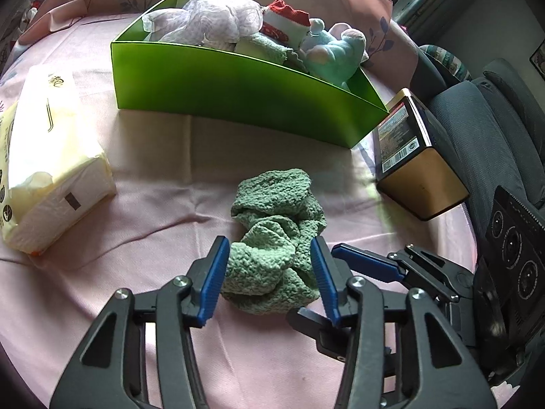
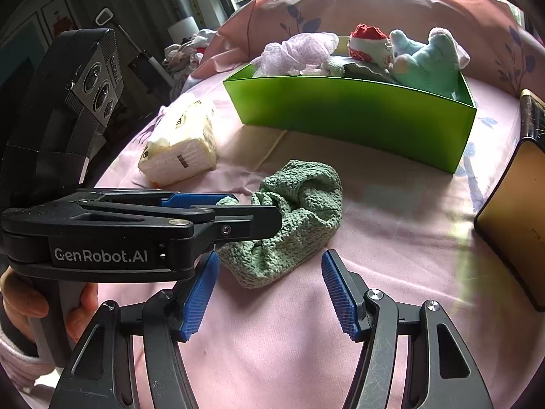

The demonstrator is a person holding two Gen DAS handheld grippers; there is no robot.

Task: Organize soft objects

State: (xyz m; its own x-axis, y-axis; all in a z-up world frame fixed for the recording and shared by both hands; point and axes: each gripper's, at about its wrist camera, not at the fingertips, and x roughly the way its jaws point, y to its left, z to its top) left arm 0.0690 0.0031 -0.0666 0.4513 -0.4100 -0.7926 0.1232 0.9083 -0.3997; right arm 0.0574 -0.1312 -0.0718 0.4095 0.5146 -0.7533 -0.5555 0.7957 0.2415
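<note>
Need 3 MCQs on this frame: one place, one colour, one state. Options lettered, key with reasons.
1. Where does the green knitted cloth lie?
A. inside the green box
B. on the pink sheet in front of the green box
C. on top of the tissue pack

2. What colour is the plush toy at the end of the green box nearest the gold tin?
A. light blue
B. yellow
C. black

3. How is the left gripper?
A. shut on the tissue pack
B. shut and empty
C. open, with the cloth between its fingers

Key: 1 B, it rests on the pink sheet, outside the box. 2 A, pale blue with pink patches. 3 C, its blue pads flank the cloth with gaps showing.
</note>
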